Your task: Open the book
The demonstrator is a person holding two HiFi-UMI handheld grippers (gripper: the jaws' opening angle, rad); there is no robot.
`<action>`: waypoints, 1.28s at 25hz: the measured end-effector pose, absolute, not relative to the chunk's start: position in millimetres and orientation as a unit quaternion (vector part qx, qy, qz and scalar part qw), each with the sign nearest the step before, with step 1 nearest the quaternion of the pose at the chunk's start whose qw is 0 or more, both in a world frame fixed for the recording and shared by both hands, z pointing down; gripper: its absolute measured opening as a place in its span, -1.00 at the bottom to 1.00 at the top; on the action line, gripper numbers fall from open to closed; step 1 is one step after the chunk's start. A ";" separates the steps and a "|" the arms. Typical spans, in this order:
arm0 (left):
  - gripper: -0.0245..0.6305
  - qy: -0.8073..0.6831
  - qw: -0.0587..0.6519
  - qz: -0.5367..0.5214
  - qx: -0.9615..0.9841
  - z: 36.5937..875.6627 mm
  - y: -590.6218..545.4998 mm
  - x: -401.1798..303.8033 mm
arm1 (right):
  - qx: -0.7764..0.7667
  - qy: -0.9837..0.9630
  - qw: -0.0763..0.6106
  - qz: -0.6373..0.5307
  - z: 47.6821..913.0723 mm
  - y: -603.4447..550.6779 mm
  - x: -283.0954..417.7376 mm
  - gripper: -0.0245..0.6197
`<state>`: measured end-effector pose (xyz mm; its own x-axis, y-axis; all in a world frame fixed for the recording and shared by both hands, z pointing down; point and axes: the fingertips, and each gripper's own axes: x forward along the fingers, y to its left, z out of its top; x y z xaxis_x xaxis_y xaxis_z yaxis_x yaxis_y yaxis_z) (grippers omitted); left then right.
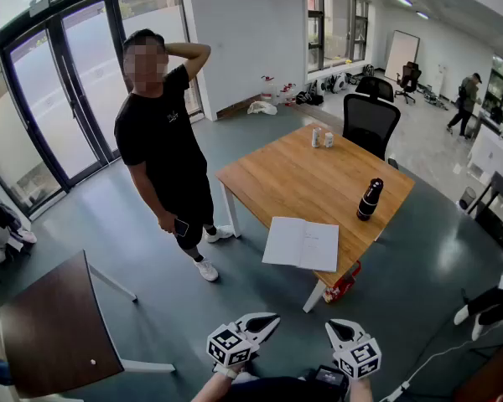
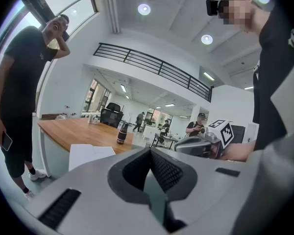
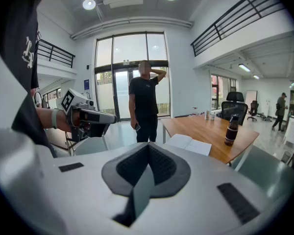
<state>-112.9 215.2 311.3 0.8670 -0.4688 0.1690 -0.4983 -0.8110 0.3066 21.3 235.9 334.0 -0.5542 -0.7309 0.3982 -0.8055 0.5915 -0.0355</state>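
You are holding the left hand-held gripper (image 1: pixel 271 319) and right hand-held gripper (image 1: pixel 334 328) pressed together, empty; the book (image 1: pixel 302 243) near the bottle (image 1: pixel 370 199) is looking light, floppy: pinch an edge.

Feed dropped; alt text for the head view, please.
An open book lies on the wooden table near its front edge, a dark bottle standing beyond it. The left gripper and right gripper hang shut, short of the table; a person stands at left.

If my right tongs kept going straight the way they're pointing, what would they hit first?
Nothing close: the right tongs are shut, aimed past the near corner of the wooden table, left of the open book. Probably the grey floor short of the standing person; depth is unclear.
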 end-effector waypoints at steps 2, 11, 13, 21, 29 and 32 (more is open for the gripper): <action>-0.90 -0.253 0.175 0.045 0.950 313.3 216.6 -111.7 | 0.443 -0.873 0.172 0.106 331.7 235.9 23.8 -0.97; -0.90 -0.236 0.191 0.027 0.952 313.8 216.8 -99.3 | 0.444 -0.870 0.177 0.116 339.0 244.5 26.7 -0.97; -0.90 -0.225 0.193 0.030 0.955 316.6 219.5 -94.3 | 0.447 -0.869 0.177 0.117 339.4 244.3 27.7 -0.97; -0.90 -0.215 0.173 0.033 0.961 317.3 237.5 -92.6 | 0.459 -0.866 0.179 0.084 330.8 258.2 32.9 -0.97; -0.90 -0.223 0.167 0.028 0.960 295.6 217.4 -91.5 | 0.481 -0.855 0.179 0.070 304.1 242.2 57.4 -0.97; -0.90 -0.219 0.169 0.035 0.960 298.1 220.3 -87.9 | 0.491 -0.849 0.182 0.075 305.9 247.0 69.9 -0.97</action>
